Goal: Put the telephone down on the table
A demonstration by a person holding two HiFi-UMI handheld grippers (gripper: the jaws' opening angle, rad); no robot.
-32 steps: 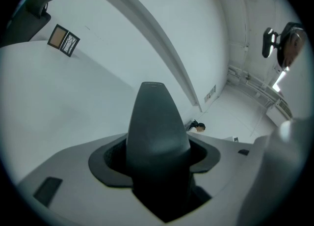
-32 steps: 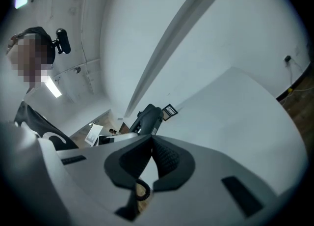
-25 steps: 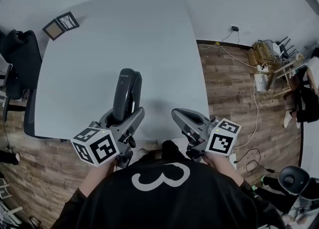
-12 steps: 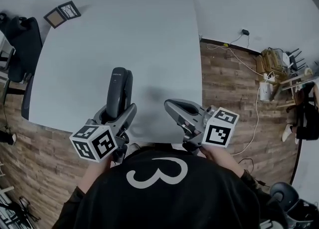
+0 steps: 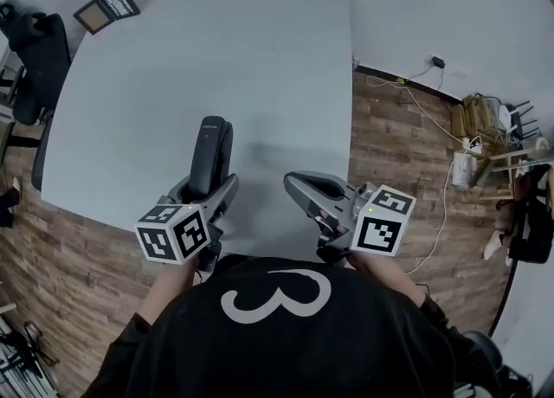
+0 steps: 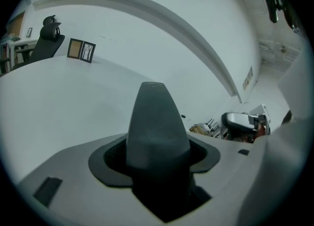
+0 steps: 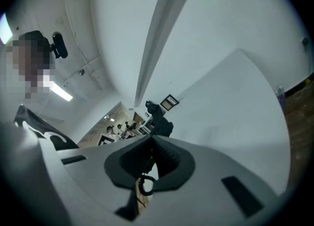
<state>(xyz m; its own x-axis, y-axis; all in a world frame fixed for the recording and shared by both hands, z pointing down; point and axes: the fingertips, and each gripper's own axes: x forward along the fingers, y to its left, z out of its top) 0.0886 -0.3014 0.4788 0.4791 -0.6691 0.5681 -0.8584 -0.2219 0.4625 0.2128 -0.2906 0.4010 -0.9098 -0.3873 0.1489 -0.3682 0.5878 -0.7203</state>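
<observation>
A dark grey telephone handset (image 5: 211, 154) points away from me over the near part of the pale grey table (image 5: 216, 50). My left gripper (image 5: 204, 199) is shut on its near end. In the left gripper view the handset (image 6: 157, 127) fills the gap between the jaws of the left gripper (image 6: 158, 171). I cannot tell whether it touches the tabletop. My right gripper (image 5: 297, 186) hovers to the right at the table's near edge. In the right gripper view the right gripper (image 7: 151, 155) has its jaws together and holds nothing.
A framed picture (image 5: 106, 9) lies at the table's far left corner. A black chair (image 5: 36, 67) stands to the left. To the right is wooden floor with cables and clutter (image 5: 480, 124). The table's near edge runs just under both grippers.
The head view has shifted a little. Both grippers keep much the same pose, and the left one still grips the handset above the table.
</observation>
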